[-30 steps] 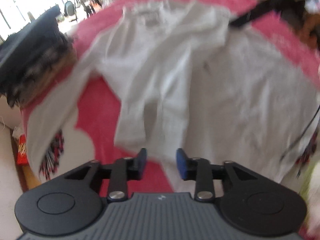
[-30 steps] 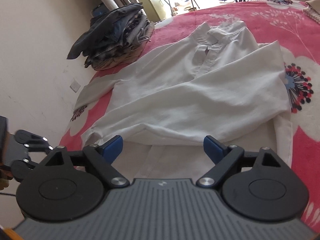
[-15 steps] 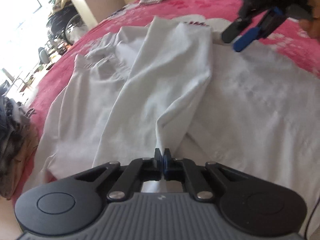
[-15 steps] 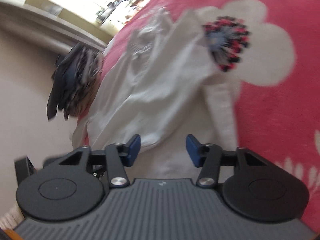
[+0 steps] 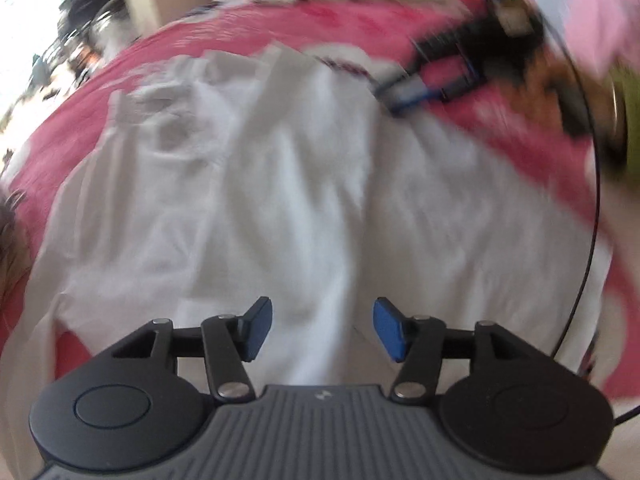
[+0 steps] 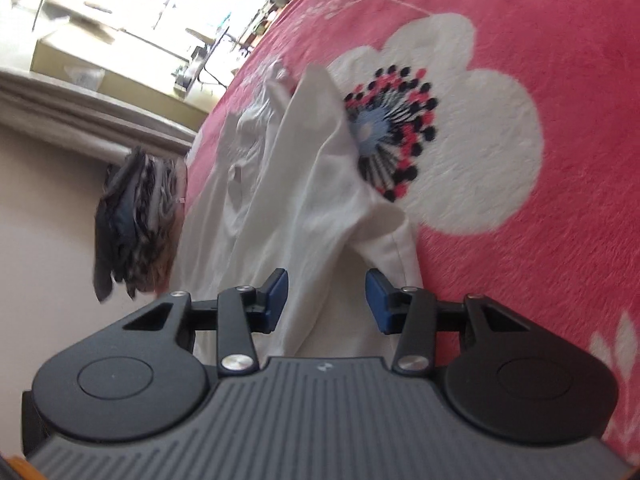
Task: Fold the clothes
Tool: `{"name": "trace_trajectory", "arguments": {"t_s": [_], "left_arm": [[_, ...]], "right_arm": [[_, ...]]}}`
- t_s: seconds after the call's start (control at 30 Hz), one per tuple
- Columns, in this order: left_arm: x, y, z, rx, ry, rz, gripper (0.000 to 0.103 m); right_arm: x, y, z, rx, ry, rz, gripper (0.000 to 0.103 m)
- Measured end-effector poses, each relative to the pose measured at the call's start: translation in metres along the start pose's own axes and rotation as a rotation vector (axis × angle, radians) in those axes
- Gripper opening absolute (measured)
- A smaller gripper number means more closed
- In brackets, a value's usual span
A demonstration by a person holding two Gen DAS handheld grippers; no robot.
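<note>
A white shirt (image 5: 280, 200) lies spread on a pink flowered blanket (image 5: 280, 20), one sleeve folded across its body. My left gripper (image 5: 322, 328) hovers over the shirt's near edge. Its jaws are opening, and the cloth lies under them without the pads pressing on it. In the left wrist view my right gripper (image 5: 424, 88) is a blur at the shirt's far right edge. From its own camera the right gripper (image 6: 326, 300) is rolled sideways and half open. A raised fold of the shirt (image 6: 288, 200) runs between its fingers, unpinched.
A pile of dark folded clothes (image 6: 136, 220) sits at the blanket's edge by the wall. A big white flower print (image 6: 460, 128) marks the blanket (image 6: 540, 40) beside the shirt. A thin black cable (image 5: 592, 220) hangs at the right in the left wrist view.
The left gripper, shut on a fold of the shirt half a second ago, has let it go and opened. The right gripper rolled sideways, narrowed, and dropped low to the shirt's edge.
</note>
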State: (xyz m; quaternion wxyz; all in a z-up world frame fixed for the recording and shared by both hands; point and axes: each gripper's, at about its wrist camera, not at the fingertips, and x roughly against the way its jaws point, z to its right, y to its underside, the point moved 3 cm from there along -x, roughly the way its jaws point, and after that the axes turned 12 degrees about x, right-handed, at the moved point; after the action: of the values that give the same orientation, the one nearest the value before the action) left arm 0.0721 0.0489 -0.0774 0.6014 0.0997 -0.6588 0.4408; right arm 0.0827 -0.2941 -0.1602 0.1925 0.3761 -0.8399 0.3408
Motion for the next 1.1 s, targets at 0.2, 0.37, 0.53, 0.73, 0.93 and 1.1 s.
{"name": "trace_trajectory", "arguments": {"t_s": [0.2, 0.37, 0.53, 0.73, 0.93, 1.1], "left_arm": [[-0.019, -0.113, -0.019, 0.201, -0.003, 0.168, 0.06], [-0.096, -0.203, 0.009, 0.208, 0.03, 0.17, 0.064], [-0.156, -0.251, 0.022, 0.253, 0.036, 0.103, 0.063], [-0.201, -0.266, 0.03, 0.189, 0.01, -0.03, 0.05], [-0.232, -0.265, 0.02, 0.278, -0.003, -0.123, 0.007], [-0.225, -0.266, 0.007, 0.431, 0.112, -0.019, 0.001]], "right_arm": [[0.001, -0.008, 0.009, -0.034, -0.054, 0.035, 0.041], [0.023, -0.011, 0.009, 0.033, -0.053, 0.11, 0.042], [0.035, -0.009, -0.012, 0.406, 0.096, 0.106, 0.044], [0.017, -0.003, -0.021, 0.63, 0.209, 0.045, 0.042], [0.0, -0.007, -0.015, 0.627, 0.228, 0.039, 0.024], [-0.009, -0.004, -0.013, 0.617, 0.217, 0.059, 0.004]]}}
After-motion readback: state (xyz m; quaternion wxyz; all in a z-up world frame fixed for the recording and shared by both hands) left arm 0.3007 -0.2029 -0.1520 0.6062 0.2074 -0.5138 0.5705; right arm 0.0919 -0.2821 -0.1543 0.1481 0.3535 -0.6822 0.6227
